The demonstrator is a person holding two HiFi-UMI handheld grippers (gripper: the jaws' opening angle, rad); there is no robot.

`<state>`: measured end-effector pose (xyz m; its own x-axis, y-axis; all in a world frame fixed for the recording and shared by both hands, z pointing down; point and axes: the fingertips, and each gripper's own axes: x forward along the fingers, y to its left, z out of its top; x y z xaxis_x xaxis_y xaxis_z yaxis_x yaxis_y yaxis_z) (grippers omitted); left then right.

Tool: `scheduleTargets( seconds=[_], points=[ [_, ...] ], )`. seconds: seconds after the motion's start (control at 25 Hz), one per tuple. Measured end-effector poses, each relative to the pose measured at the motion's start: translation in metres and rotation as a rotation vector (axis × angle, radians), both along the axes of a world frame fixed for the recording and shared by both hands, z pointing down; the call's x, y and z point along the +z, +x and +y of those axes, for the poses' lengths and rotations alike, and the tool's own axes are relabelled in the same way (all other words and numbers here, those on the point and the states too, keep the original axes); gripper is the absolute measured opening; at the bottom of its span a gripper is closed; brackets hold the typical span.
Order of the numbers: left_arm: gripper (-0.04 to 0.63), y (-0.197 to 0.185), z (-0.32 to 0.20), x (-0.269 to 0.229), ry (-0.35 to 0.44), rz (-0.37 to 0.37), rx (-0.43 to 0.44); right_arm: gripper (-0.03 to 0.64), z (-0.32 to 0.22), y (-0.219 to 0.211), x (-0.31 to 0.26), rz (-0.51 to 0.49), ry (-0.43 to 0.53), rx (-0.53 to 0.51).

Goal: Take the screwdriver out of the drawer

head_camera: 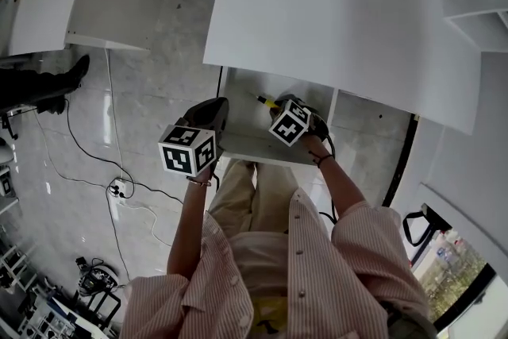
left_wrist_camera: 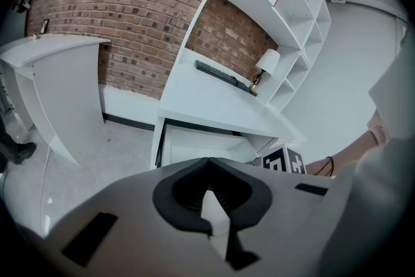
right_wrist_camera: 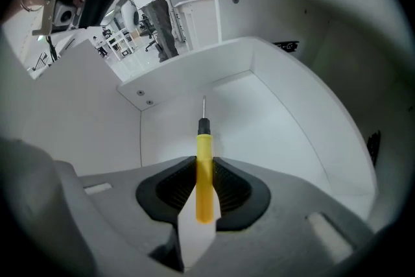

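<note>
- Both forearms are stretched forward and down from the striped sleeves. The right hand-held gripper (head_camera: 279, 102) is pitched steeply into the open drawer (head_camera: 246, 145). The left hand-held gripper (left_wrist_camera: 209, 162) is held at a shallower slant beside the drawer's left side.
- The drawer is overhung by the white bench (head_camera: 333, 20), so that its rear part is covered in the head view.
- A brick wall (left_wrist_camera: 117, 10) and a small lamp (left_wrist_camera: 266, 65) are seen beyond the bench, and cables (head_camera: 87, 151) are trailed across the floor to the left.
- The left jaws are drawn together at their tips, with nothing gripped.
- The right jaws are clenched on the yellow handle of the screwdriver (right_wrist_camera: 204, 168) (the tool is inside the drawer).
- Its long axis is lined up with the jaws, and the thin metal tip is pointed away from the gripper, toward the drawer's far wall.
</note>
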<state>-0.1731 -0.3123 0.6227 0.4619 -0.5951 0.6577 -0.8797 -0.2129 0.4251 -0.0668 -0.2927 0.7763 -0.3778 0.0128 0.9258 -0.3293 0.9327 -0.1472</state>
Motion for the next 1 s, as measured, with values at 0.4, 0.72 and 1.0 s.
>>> scheduleTargets(
  seconds=[0.4,0.72,1.0],
  points=[
    [-0.002,0.009,0.002,-0.03,0.087,0.023,0.019,0.083,-0.008,0.008,-0.069,-0.103,0.093,0.034],
    [-0.002,0.01,0.005,-0.059,0.163,0.026,0.017,0.083,-0.007,0.01,-0.128,-0.239,0.147,0.11],
    [-0.002,0.012,0.014,-0.084,0.232,0.001,0.041,0.083,-0.003,0.016,-0.173,-0.372,0.185,0.21]
  ],
)
